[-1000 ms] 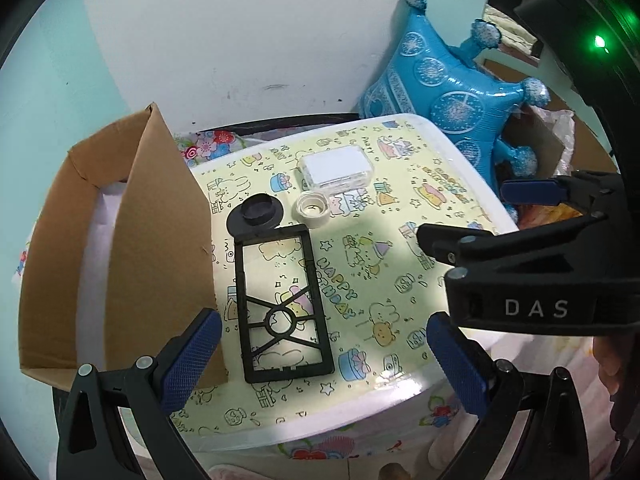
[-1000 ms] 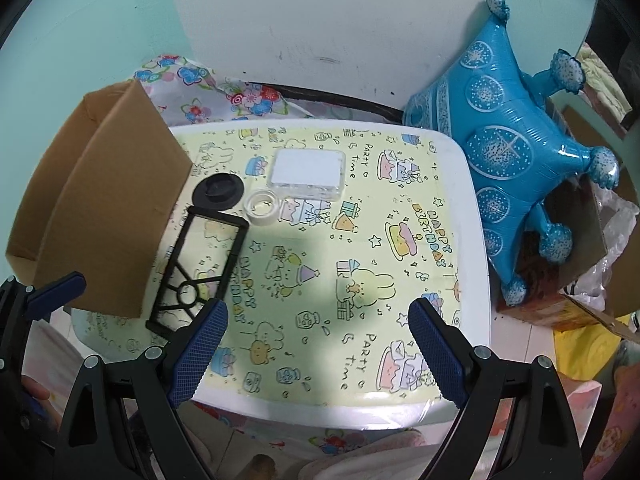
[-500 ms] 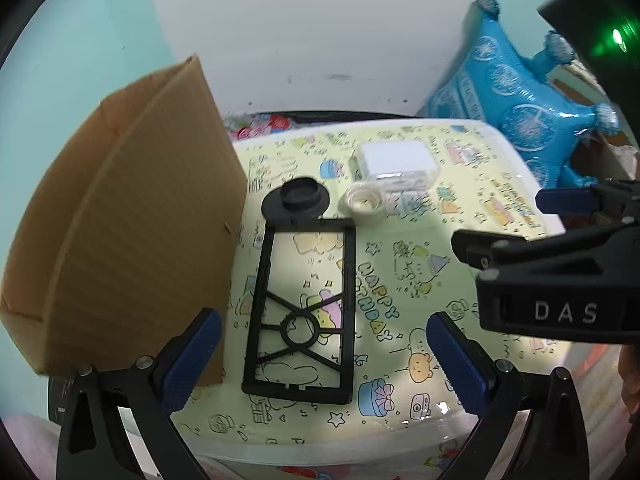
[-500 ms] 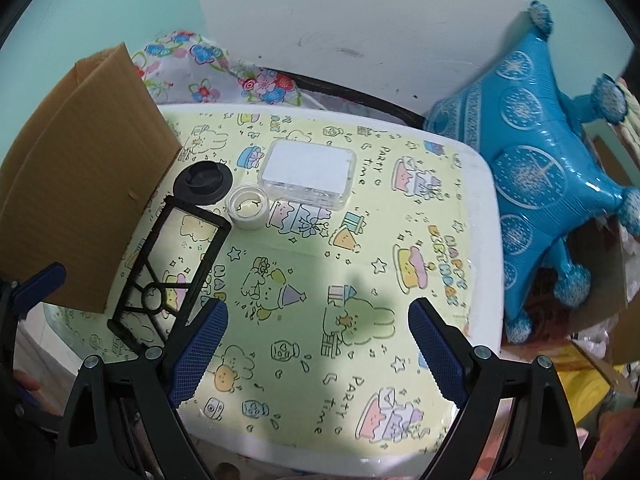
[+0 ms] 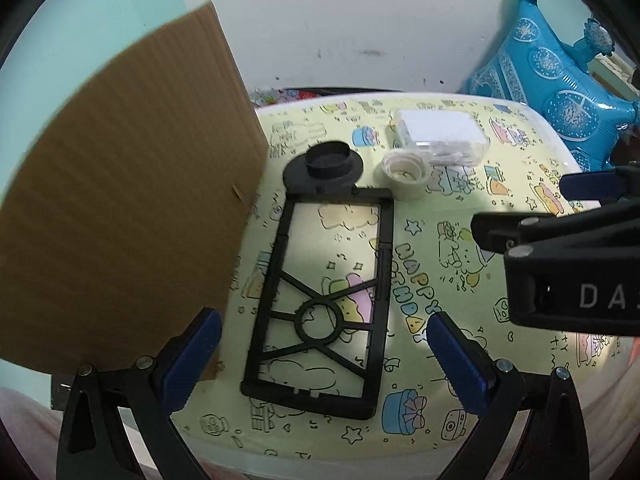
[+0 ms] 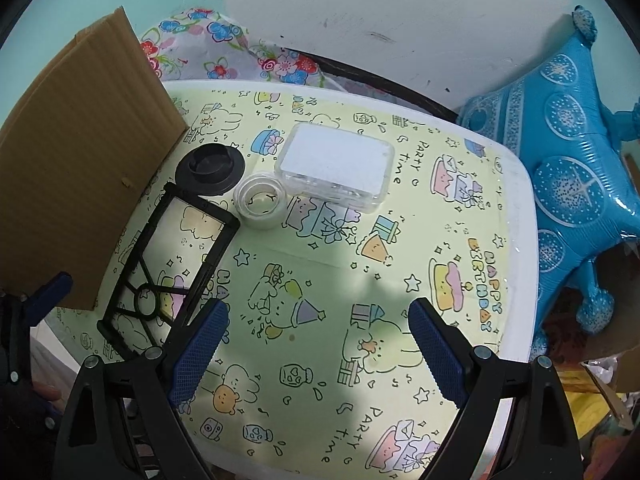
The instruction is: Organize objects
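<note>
The black plastic frame point(image 5: 320, 304) is seen flat on the tabletop point(image 5: 448, 216), beside the cardboard box point(image 5: 120, 208). It is judged light, stiff and thin; a long side rail should be pinched. Both the left hand-held gripper point(image 5: 324, 360) and right hand-held gripper point(image 6: 316, 352) are spread wide, nothing held.

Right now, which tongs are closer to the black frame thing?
Left. The left tongs hang right over the black frame, open around its near end. The right tongs are off to its right, over bare tablecloth.
</note>
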`<state>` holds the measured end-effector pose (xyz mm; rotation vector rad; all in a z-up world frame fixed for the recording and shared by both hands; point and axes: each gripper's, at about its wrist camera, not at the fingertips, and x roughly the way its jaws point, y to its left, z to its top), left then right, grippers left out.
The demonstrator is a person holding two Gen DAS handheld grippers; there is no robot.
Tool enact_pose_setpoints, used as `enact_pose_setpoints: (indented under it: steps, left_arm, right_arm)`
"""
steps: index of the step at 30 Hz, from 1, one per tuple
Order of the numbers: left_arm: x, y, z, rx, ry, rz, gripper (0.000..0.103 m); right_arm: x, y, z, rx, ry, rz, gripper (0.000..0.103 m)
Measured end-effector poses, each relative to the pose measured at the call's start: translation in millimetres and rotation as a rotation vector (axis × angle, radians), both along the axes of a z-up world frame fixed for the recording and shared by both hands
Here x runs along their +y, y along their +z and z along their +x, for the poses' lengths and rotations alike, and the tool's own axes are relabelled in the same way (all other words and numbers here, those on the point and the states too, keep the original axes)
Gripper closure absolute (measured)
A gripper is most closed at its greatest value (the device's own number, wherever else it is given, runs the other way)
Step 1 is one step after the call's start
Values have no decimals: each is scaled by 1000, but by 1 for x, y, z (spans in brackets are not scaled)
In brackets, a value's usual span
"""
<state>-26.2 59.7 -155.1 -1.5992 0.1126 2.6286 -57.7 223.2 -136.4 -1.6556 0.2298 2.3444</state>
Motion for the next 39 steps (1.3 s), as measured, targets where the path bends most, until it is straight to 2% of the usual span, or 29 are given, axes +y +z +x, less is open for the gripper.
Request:
enact_pose_setpoints:
  steps: [10, 22, 31, 39]
  left_arm:
    - [2, -17, -5, -16, 26, -1, 0]
    - [-2, -38, -14, -90, 52, 68, 0]
    - [0, -39, -16, -58, 49, 78, 0]
    - [1, -40, -22, -46, 42, 88, 0]
  right_arm:
    - [2, -10, -8, -24, -12, 1, 10]
    - [7, -20, -12, -44, -20, -13, 10]
    - [4, -24, -13, -43, -14, -19, 10]
    - [11, -13, -33, -5, 22, 69, 10]
